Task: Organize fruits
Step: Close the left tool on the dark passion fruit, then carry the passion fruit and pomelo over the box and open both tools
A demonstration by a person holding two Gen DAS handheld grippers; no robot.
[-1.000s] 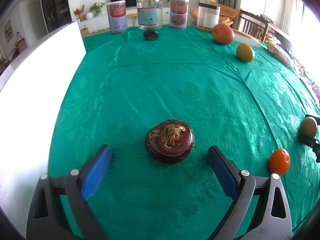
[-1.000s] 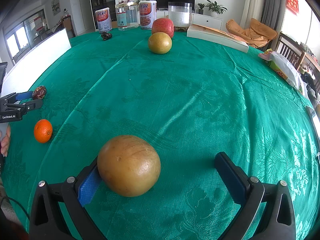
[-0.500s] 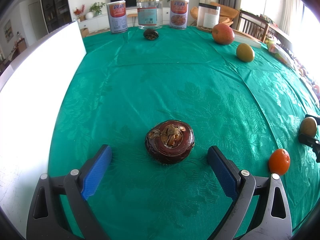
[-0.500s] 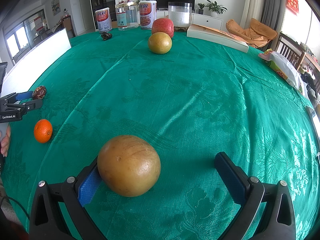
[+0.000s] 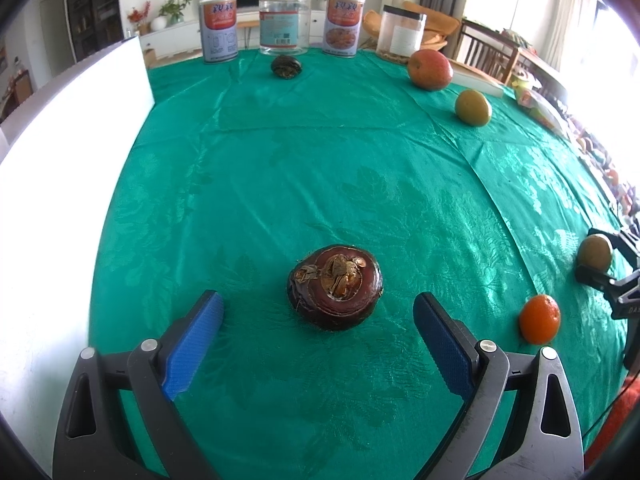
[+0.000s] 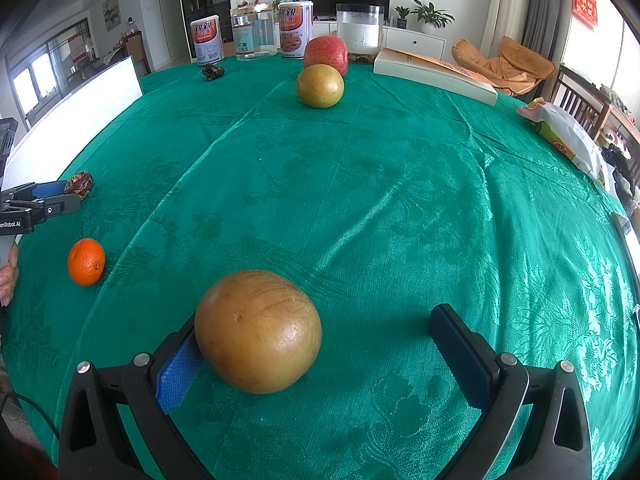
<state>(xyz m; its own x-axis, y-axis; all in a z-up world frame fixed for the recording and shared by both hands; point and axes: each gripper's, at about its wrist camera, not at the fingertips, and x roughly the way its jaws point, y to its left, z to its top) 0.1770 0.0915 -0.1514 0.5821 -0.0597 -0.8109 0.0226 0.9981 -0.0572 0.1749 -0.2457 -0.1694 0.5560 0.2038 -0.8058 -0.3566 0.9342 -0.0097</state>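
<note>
Your left gripper (image 5: 318, 334) stands wide open on the green tablecloth (image 5: 320, 168), a dark brown water chestnut (image 5: 335, 286) lying between its blue pads (image 5: 192, 340), touching neither. Your right gripper (image 6: 316, 354) is just as wide, gripping nothing, though a tan round fruit (image 6: 258, 330) sits against its left pad and hides that pad's tip; the right pad stands well apart. A small orange (image 6: 86, 261) lies near the table edge between the two tools. At the far side, a red apple (image 6: 326, 55) is partly covered by a yellow-green fruit (image 6: 320, 86), and a small dark lump (image 6: 212, 72) before the tins (image 6: 207, 39) may be a second chestnut, too small to tell. Your hand (image 6: 8, 276) is cut off at the frame edge. Nothing has shifted since a second ago.
</note>
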